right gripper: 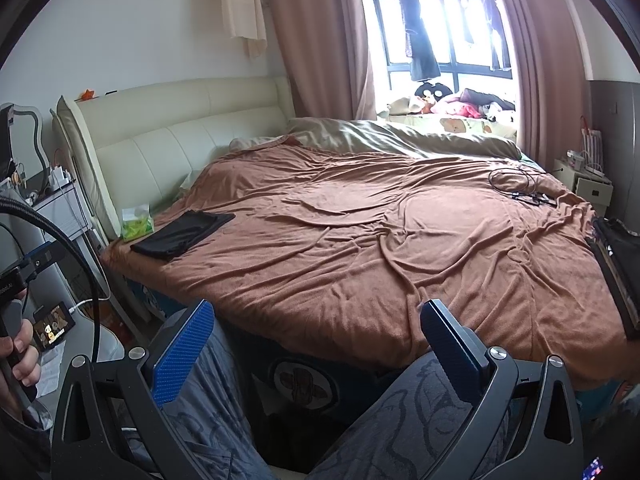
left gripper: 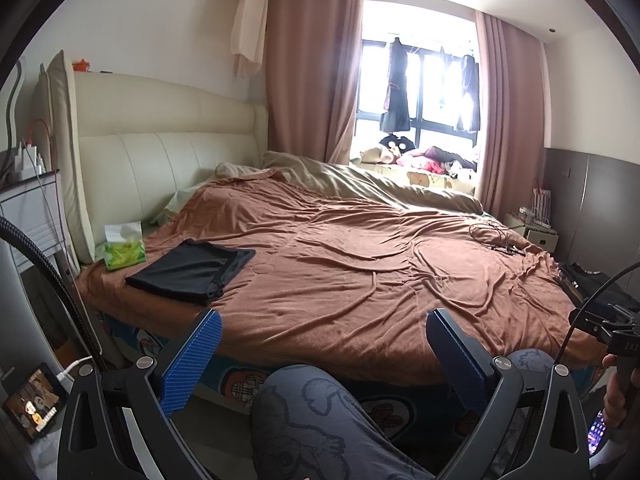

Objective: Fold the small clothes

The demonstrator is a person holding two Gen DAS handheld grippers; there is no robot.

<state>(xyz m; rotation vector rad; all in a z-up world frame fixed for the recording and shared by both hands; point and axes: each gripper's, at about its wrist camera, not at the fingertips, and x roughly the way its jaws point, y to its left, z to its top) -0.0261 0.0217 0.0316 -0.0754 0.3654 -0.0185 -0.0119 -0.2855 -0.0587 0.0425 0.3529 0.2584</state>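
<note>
A black garment (left gripper: 192, 270) lies folded flat on the brown blanket (left gripper: 360, 260) near the bed's left front corner, next to a green tissue pack (left gripper: 123, 249). The right wrist view shows the same folded garment (right gripper: 182, 234) farther to the left. A dark pile of clothes (right gripper: 618, 256) sits at the bed's right edge, also seen as a dark pile (left gripper: 592, 280) in the left wrist view. My left gripper (left gripper: 324, 336) is open and holds nothing, hovering before the bed's front edge above the person's knee (left gripper: 304, 396). My right gripper (right gripper: 318, 328) is open too, between the person's legs.
A cream headboard (left gripper: 168, 152) bounds the bed at the left. Black cables (right gripper: 520, 188) lie on the blanket at the far right. A nightstand (right gripper: 588, 184) stands by the window. A phone (left gripper: 34, 404) rests on the floor at the left. A hand (right gripper: 18, 352) grips the other handle.
</note>
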